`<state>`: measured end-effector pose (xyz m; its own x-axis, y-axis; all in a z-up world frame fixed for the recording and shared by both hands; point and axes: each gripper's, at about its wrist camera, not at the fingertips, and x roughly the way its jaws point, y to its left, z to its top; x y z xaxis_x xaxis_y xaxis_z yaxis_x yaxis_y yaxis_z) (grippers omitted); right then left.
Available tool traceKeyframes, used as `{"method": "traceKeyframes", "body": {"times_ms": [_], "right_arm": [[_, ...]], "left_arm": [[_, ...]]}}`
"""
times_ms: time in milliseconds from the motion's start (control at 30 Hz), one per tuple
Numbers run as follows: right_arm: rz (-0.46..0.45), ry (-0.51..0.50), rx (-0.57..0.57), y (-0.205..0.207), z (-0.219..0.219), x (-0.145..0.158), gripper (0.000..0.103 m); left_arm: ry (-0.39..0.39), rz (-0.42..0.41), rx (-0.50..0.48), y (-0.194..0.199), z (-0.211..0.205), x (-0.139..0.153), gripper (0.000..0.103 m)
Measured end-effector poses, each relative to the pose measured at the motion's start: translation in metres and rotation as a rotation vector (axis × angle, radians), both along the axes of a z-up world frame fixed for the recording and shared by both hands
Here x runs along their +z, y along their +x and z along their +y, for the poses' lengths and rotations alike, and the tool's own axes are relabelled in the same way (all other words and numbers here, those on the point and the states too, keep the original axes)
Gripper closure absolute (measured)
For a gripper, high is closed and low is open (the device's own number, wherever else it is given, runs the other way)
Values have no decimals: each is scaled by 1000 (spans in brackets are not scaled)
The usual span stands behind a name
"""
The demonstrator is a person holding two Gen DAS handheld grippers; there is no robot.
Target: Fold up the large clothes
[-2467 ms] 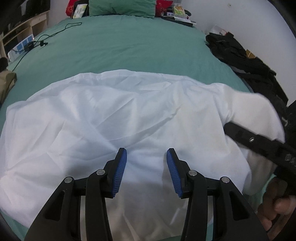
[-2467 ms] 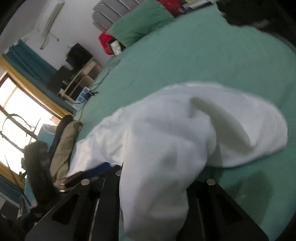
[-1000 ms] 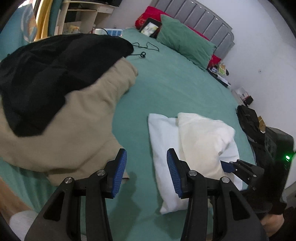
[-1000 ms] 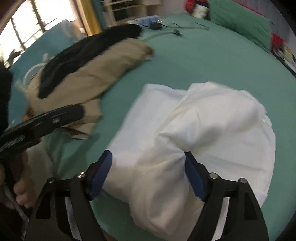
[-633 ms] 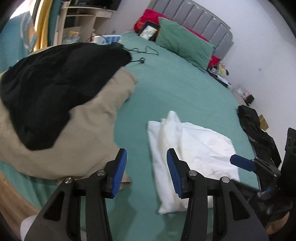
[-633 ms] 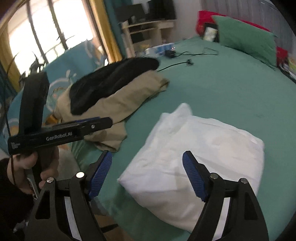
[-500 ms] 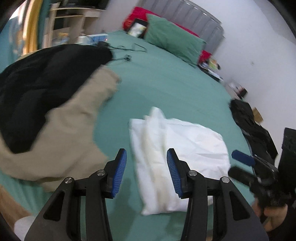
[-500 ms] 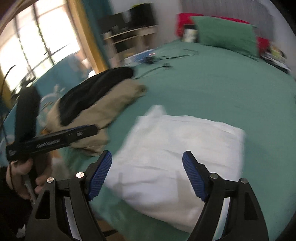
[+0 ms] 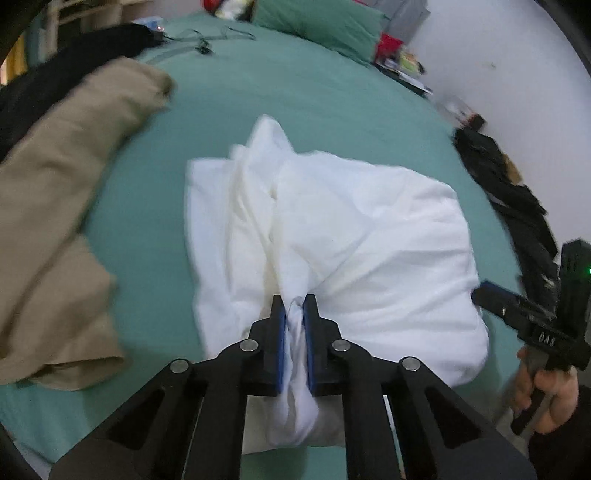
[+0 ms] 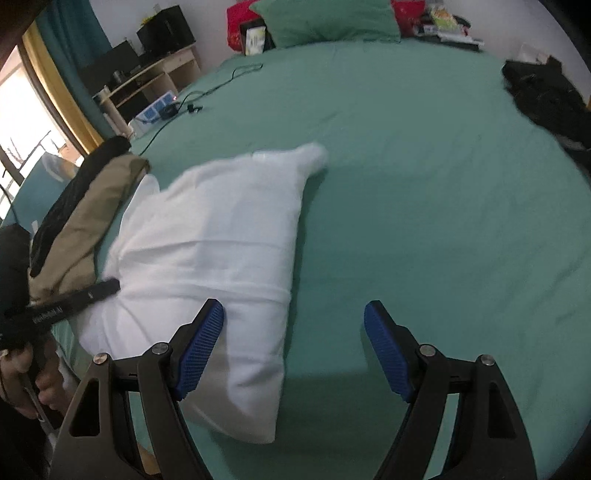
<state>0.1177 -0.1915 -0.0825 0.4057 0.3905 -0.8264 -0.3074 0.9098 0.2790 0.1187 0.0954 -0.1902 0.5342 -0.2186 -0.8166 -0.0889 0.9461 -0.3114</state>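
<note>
A white garment (image 9: 369,236) lies folded into a thick bundle on the green bed (image 9: 332,96). My left gripper (image 9: 294,306) is at its near edge; its jaws are closing, and a bunched fold of the white cloth is pinched between the blue pads. In the right wrist view the same white garment (image 10: 221,236) lies to the left. My right gripper (image 10: 293,325) hangs open over the garment's near right corner and the bare sheet, holding nothing. Its left pad (image 10: 201,343) sits over the cloth edge.
A tan garment (image 9: 55,206) with a black one (image 9: 55,77) on it lies at the bed's left side. Black clothes (image 9: 517,199) lie along the right edge by the wall. A green pillow (image 10: 325,18), cables (image 10: 192,99) and shelves (image 10: 147,81) are at the far end.
My left gripper came down onto the garment's near edge and closed on a fold of it. My right gripper let go of the garment and swung right, staying open.
</note>
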Motion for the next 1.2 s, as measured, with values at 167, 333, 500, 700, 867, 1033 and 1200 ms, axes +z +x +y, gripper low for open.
{"method": "traceKeyframes", "body": {"times_ms": [167, 333, 500, 700, 867, 1033, 1200], "right_arm": [[-9, -41, 71, -1, 32, -19, 24], [-20, -49, 71, 0, 29, -15, 24], [-46, -16, 13, 0, 10, 4, 24], [-73, -22, -39, 33, 13, 12, 24], [-37, -96, -18, 63, 32, -8, 24], [-50, -151, 24, 73, 49, -22, 17], [-55, -147, 22, 77, 47, -14, 17]], "left_arm": [[29, 32, 66, -9, 12, -4, 93], [16, 23, 100, -17, 16, 12, 73], [30, -60, 117, -23, 15, 39, 61], [42, -109, 53, 4, 4, 49, 51], [56, -46, 11, 35, -1, 19, 48], [122, 47, 61, 47, 11, -15, 48], [103, 31, 99, 36, 32, 0, 48]]}}
